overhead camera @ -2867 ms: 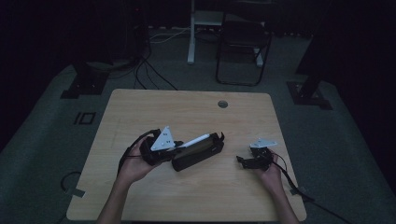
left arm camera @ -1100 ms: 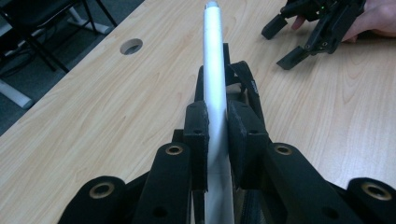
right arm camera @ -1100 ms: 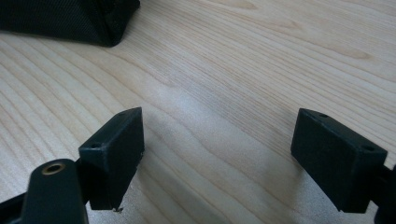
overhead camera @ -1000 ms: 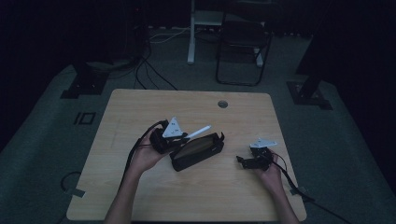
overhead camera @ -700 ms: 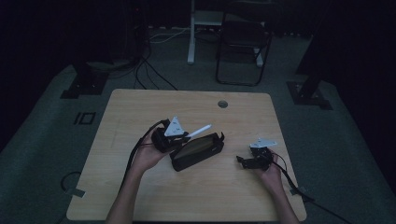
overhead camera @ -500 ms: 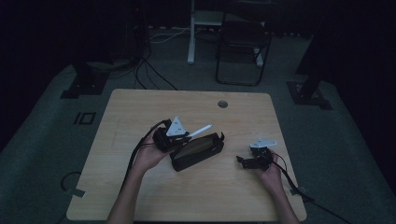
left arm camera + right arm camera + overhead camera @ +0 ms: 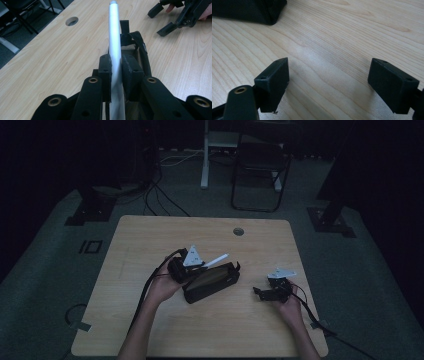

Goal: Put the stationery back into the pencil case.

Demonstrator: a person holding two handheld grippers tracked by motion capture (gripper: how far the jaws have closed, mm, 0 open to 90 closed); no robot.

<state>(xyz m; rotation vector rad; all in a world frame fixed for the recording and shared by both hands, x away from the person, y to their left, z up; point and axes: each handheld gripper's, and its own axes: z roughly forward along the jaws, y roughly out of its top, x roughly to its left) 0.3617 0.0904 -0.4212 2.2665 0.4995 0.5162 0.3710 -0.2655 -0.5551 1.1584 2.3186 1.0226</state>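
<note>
Worktop [image 7: 150,320]: pale wood, rectangular, with a round cable hole [image 7: 238,231] near its far edge. Dim room; a dark folding chair [image 7: 257,170] stands on the floor beyond the far edge.

Landmark: black fabric pouch [image 7: 212,284], lying roughly at the centre of the worktop, long axis slanting up to the right in the high view. Its top looks open (brownish inside visible from above). A strap loop [image 7: 135,40] sits at the pouch's far end in the left gripper view.

Left claw [image 7: 116,72]: just left of the pouch, over its near-left end, held in the person's left hand [image 7: 162,287]. Jaws narrow, clamped on a silver pen [image 7: 114,35]. The pen runs straight out between the jaws and above the pouch, its tip pointing toward the far right of the worktop. In the high view it shows as a pale stick [image 7: 216,260] just above the pouch's upper edge. Whether the pen's hidden near end touches the pouch, I cannot tell.

Right claw [image 7: 329,82]: well right of the pouch, low over bare worktop, in the right hand [image 7: 290,307]. Jaws wide apart, nothing between them (wood grain only). A corner of the pouch [image 7: 257,11] shows at upper left in the right gripper view.
</note>
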